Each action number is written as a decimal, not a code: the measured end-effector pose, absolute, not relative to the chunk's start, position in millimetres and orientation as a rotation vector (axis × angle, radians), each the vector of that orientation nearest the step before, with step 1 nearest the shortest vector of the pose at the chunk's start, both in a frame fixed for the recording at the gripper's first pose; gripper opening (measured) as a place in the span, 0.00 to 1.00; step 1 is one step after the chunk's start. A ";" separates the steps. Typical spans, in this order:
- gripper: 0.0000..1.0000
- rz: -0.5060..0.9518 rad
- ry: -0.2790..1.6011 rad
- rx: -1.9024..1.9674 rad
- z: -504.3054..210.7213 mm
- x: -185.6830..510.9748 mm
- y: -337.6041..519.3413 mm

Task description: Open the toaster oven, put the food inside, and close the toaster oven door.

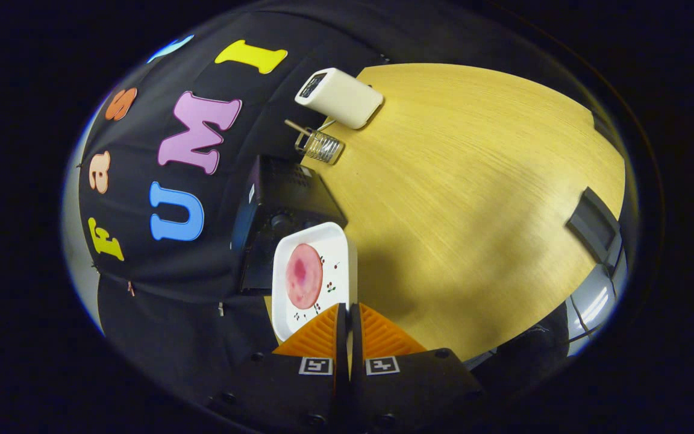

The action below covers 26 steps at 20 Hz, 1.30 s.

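Pale wood-grain tabletop point(479, 199) runs under the whole scene, tilted in the view, with dark booth cloth point(160, 289) along its left side. Nearest, the gripper point(347, 313) has its two fingers drawn nearly together, pinching the near rim of a white square plate point(338, 250) between them, so the plate stands on edge just ahead of the fingertips. On the plate's face sits a round pink slice of food point(303, 275), with small printed sprigs beside it. Just beyond the plate, touching it in the view, is the black toaster oven point(284, 193); whether its door is open I cannot tell. Farther along the table stands a small glass jar point(320, 146) with a stick in it, and beyond that a white boxy appliance point(341, 96). Off to the right, a dark flat object point(593, 223) lies at the table's edge.
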<state>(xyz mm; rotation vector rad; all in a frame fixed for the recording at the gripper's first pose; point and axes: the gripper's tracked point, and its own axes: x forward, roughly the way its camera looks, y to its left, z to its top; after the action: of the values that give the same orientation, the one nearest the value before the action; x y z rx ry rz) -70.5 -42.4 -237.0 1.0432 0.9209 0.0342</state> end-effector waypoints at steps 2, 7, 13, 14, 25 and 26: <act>0.05 0.062 0.914 1.033 -232.5 -61.6 -17.8; 0.05 0.096 0.912 1.047 -233.7 -37.7 43.5; 0.06 0.069 0.919 1.038 -256.6 -6.8 86.5; 0.05 0.063 0.922 1.037 -261.6 -1.0 91.5; 0.05 -0.080 0.751 1.194 -296.8 90.5 145.3; 0.06 -0.110 0.736 1.215 -301.1 96.6 148.3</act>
<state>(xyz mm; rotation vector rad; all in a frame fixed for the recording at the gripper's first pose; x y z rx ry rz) 96.6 148.3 -301.1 1.2152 0.7356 -0.1096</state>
